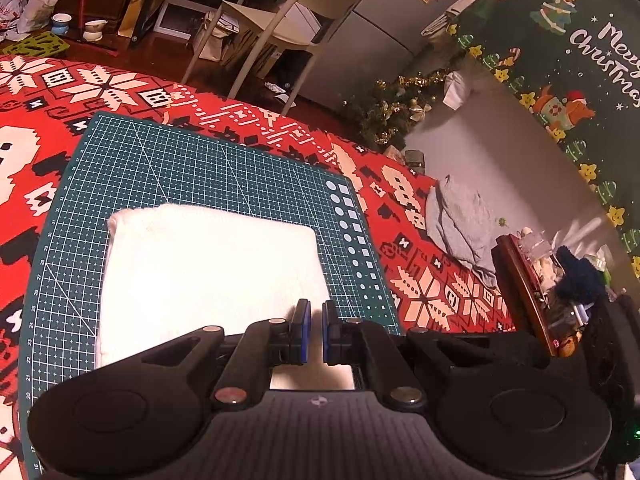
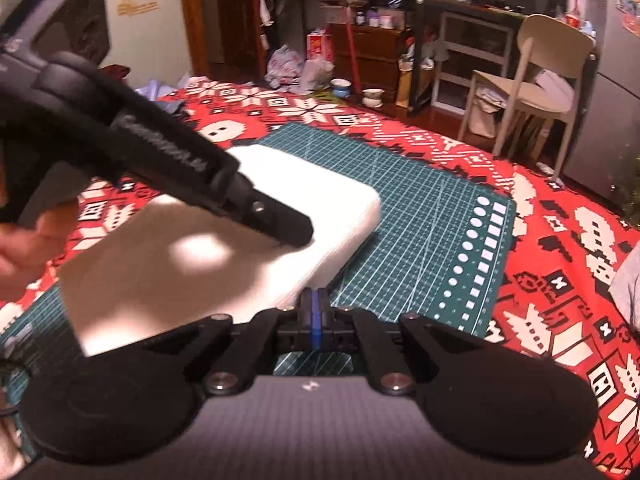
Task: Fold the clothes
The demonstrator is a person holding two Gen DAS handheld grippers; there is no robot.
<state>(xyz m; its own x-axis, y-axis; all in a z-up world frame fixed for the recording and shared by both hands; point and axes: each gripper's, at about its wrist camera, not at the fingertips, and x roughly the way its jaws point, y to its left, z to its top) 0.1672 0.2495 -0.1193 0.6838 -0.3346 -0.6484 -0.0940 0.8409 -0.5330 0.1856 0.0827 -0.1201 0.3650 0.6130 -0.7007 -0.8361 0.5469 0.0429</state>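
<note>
We see "Merry Christmas" on the green banner [image 1: 560,60]. Our left gripper [image 1: 316,312] hangs slightly parted over the folded white garment [image 1: 208,272]; our right gripper [image 2: 315,300] is closed, empty, above the cutting mat [image 2: 420,232].

A white, thick, soft-looking folded cloth [image 1: 208,272] lies flat as a neat rectangle with rounded corners on a dark green gridded cutting mat [image 1: 192,168], its folded edges stacked in layers along the side. Well apart from it, a crumpled grey garment [image 1: 460,224] lies unfolded in a loose heap on the red patterned covering beyond the mat's edge.
</note>
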